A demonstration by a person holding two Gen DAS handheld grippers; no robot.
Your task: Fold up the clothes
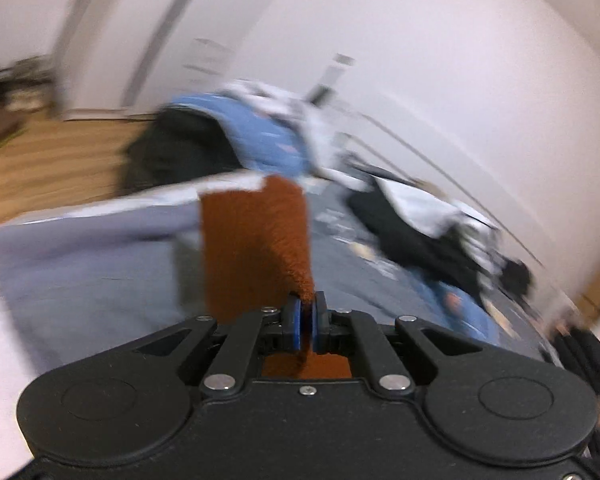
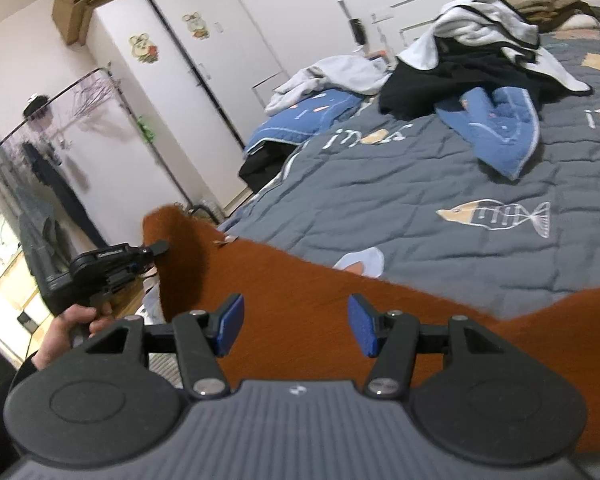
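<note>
Blue-padded and spread wide, the right gripper (image 2: 296, 330) holds nothing and hangs over the rust-brown garment (image 2: 320, 300), which fills the lower middle of its view on the grey quilt (image 2: 420, 200). At frame left the left gripper (image 2: 158, 249) is pinched tight on that garment's raised corner. Other clothes (image 2: 480, 60) are heaped at upper right.

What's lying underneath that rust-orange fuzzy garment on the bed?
Under the orange garment the grey fish-print quilt shows at its far edge. What the cloth covers is hidden. The left gripper pinches one corner; the right gripper hangs open above it.
</note>
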